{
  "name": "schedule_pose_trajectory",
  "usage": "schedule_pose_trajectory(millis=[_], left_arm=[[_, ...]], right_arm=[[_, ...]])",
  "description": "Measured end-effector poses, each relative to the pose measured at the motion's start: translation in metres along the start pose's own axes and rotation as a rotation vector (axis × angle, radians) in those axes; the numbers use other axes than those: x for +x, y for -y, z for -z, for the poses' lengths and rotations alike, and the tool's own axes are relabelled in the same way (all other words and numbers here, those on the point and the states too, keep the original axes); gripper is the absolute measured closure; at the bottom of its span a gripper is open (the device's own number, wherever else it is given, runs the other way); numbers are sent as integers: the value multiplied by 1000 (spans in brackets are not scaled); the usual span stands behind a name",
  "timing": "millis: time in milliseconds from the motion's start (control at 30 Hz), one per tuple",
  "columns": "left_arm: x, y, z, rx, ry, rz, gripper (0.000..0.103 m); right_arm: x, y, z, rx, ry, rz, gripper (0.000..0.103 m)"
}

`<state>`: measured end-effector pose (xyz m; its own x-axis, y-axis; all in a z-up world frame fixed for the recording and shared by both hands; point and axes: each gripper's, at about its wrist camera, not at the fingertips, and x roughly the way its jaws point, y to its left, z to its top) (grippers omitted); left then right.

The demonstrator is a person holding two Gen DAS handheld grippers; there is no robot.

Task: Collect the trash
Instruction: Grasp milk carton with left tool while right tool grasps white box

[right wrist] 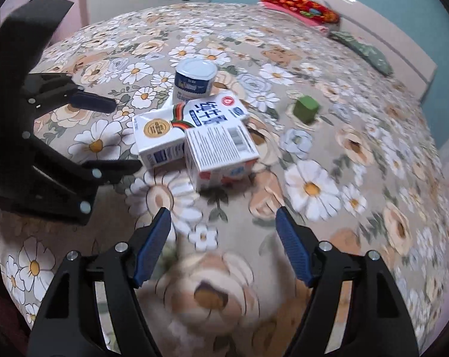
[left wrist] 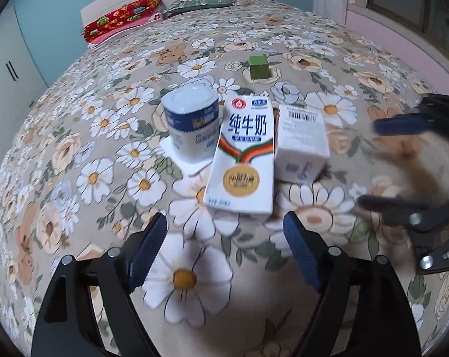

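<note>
On a flowered bedspread (left wrist: 75,154) lie a white milk carton (left wrist: 242,154) with a gold medal print, a second white carton (left wrist: 302,142) showing a barcode, and an upright white-and-blue yogurt cup (left wrist: 191,122). A green cube (left wrist: 258,64) sits farther back. My left gripper (left wrist: 224,232) is open just short of the milk carton's near end, nothing between its blue pads. My right gripper (right wrist: 223,223) is open a little short of the barcode carton (right wrist: 221,154), empty. In the right wrist view the milk carton (right wrist: 182,125), the cup (right wrist: 194,81) and the cube (right wrist: 306,107) show too.
Each gripper appears at the edge of the other's view: the right gripper (left wrist: 373,163) at the left view's right, the left gripper (right wrist: 120,134) at the right view's left. A red pillow (left wrist: 120,17) and a green pillow (left wrist: 200,0) lie by the headboard. A white wardrobe (left wrist: 7,68) stands left.
</note>
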<state>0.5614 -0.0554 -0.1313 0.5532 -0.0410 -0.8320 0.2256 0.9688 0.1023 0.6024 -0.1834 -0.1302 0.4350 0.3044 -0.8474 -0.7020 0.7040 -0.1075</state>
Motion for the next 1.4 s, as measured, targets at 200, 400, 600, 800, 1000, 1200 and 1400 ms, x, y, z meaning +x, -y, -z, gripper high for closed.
schedule_pose_trajectory(millis=[200,400,600,800,1000,1200,1400], left_arm=[[14,3,-12,46,36,-8,18],[41,-7,-20,2,-18,13,18],[54,-11,-23,-34,-25,47,37],[53,-7,-28,-45,-12,55,52],[36,-10,-22,-38,-9,62,53],[-2,-9,-16,-14,17,37,53],[-64,-5,-13,16,74,8,53]], right_arm=[[26,8,-21,-64,-4,-37,30],[52,24,-36,-20,-12,-116,30],[65,32,-42,48,14,-156,36],[60,30,-35,92,53,-112,47],[34,32,-23,137,90,-85,47],[-8,31,-10,172,108,-53,47],[-65,20,-2,178,139,-2,47]])
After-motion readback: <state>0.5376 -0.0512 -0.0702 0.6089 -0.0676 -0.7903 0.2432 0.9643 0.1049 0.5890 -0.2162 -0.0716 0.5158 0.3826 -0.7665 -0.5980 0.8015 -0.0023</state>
